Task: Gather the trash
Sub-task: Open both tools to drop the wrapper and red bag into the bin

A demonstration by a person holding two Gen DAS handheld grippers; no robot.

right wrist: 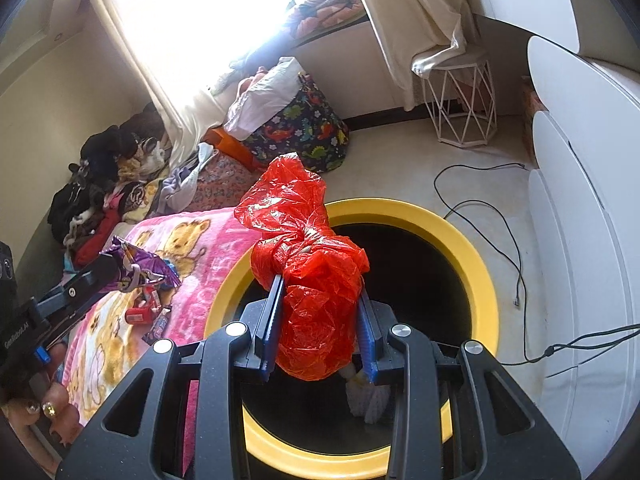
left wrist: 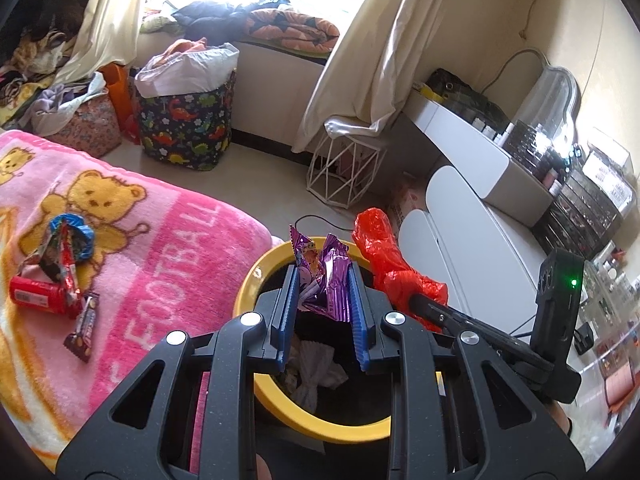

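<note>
While both your grippers hang over the yellow-rimmed bin [right wrist: 472, 256], each is clamped on trash.
Your left gripper [left wrist: 324, 276] pinches a purple wrapper [left wrist: 320, 268]; your right gripper [right wrist: 320, 292] squeezes a red plastic bag [right wrist: 308, 264] beside the pink blanket [left wrist: 160, 248].

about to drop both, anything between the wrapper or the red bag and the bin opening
Nothing visible. The purple wrapper and red bag hang over the yellow-rimmed bin, its mouth open, only paper scraps inside.

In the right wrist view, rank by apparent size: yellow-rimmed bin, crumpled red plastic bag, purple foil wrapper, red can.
1. Yellow-rimmed bin
2. Crumpled red plastic bag, though enlarged by nearness to the camera
3. Purple foil wrapper
4. Red can
</note>
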